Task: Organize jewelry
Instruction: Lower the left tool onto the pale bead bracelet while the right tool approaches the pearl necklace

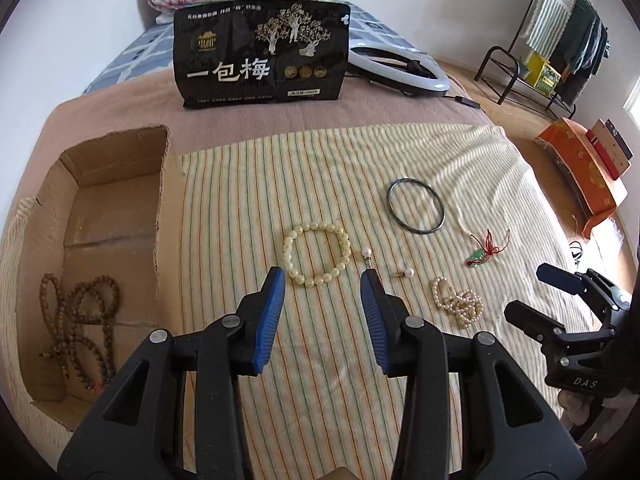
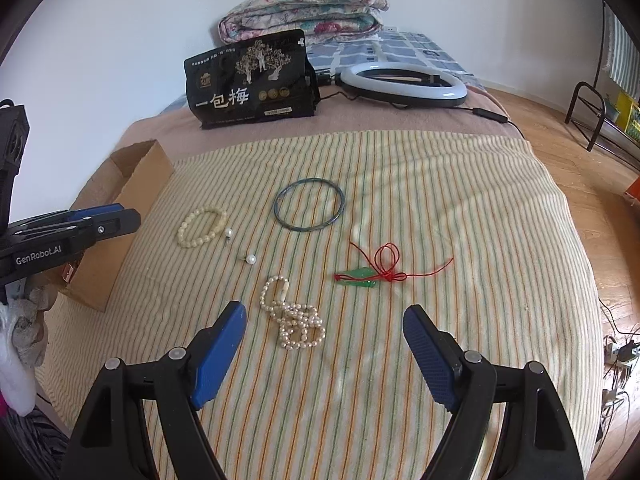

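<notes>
Wide bare striped cloth (image 2: pixel 460 240) right of the green pendant (image 2: pixel 358 275), free to pass. Jewelry crowding mid-cloth: pale bead bracelet (image 1: pixel 318 254), two pearl studs, dark bangle (image 1: pixel 416 206), pearl strand (image 2: pixel 294 316). Cardboard box (image 1: pixel 120 160) walling the left edge; black pouch (image 1: pixel 262 54) upright at the far side.

Black bag (image 1: pixel 262 54) reads "一包梅"; left gripper (image 2: pixel 72 232) "GenRobot.AI"; right gripper (image 1: pixel 560 320) "DAS".

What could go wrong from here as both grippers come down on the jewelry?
The left gripper is over a pearl earring lying right beside the cream bead bracelet; it could catch both or flick the earring away. The right gripper faces a tangled pearl necklace that may dangle and snag on the striped cloth.
</notes>
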Demonstrator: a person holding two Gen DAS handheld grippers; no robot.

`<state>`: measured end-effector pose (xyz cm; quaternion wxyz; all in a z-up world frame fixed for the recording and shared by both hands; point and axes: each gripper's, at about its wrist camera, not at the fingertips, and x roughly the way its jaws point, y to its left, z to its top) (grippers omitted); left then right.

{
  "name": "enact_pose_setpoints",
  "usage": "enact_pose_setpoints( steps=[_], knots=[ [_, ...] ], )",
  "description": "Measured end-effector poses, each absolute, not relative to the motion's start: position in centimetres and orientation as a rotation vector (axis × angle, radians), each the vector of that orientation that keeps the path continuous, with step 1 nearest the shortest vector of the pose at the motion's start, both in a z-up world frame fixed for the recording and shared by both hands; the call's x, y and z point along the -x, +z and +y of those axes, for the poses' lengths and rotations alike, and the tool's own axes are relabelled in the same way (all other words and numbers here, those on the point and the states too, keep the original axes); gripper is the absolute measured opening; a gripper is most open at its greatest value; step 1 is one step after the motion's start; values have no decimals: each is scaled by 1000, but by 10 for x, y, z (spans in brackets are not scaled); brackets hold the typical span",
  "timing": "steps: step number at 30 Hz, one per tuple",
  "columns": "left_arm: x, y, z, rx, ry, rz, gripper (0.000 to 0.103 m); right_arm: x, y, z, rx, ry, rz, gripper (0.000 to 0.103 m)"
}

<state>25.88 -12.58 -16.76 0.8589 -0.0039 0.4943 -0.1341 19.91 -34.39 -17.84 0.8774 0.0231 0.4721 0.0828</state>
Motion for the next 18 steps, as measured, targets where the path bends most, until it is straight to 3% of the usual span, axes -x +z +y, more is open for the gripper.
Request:
enact_pose_setpoints(
  steps=[18],
  knots=[
    [-307, -219, -129, 60, -200, 1132, 39, -218, -211, -327, -24, 209, 1045, 83]
  ],
)
